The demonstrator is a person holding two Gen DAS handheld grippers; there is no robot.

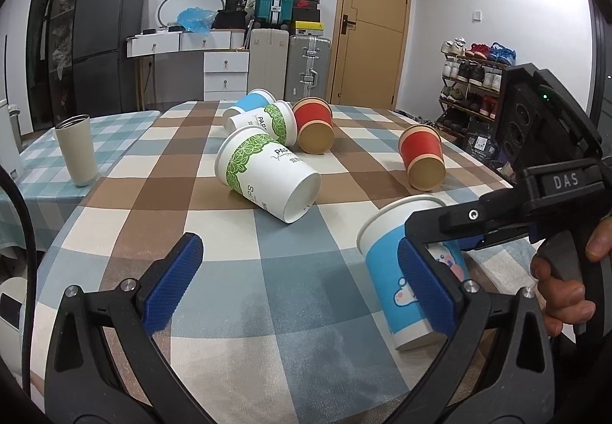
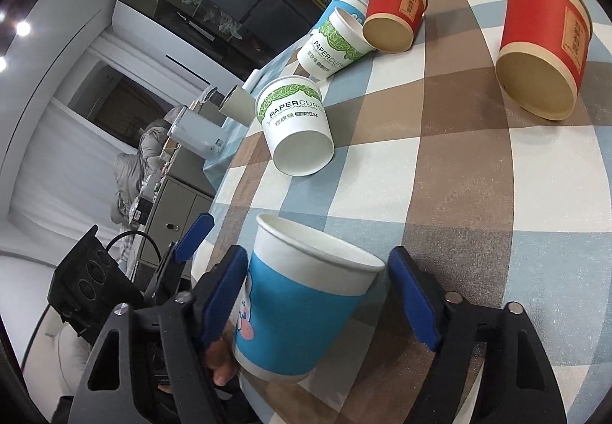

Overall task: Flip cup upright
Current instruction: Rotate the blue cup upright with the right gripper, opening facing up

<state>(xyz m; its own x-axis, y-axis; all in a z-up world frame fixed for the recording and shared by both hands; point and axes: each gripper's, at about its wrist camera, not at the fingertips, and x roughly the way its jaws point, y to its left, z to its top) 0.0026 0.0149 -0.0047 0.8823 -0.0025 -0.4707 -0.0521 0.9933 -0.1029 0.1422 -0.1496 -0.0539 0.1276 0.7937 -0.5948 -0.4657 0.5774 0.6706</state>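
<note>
A blue and white paper cup [image 1: 394, 271] stands mouth-up, slightly tilted, on the checked tablecloth [image 1: 267, 271] near the front right. My right gripper [image 2: 317, 294] is open with its blue pads on either side of this cup [image 2: 302, 294]; the left pad is close to the cup wall, the right pad is apart from it. My left gripper [image 1: 302, 278] is open and empty, and its right pad [image 1: 420, 286] sits in front of the cup. The right gripper's body shows in the left wrist view [image 1: 535, 194].
Several cups lie on their sides further back: two white-green ones [image 1: 264, 175] [image 1: 267, 122], two red ones [image 1: 315, 124] [image 1: 422, 156], and a blue one [image 1: 250, 104]. A steel tumbler [image 1: 76, 148] stands at the left. The table's right edge is near the cup.
</note>
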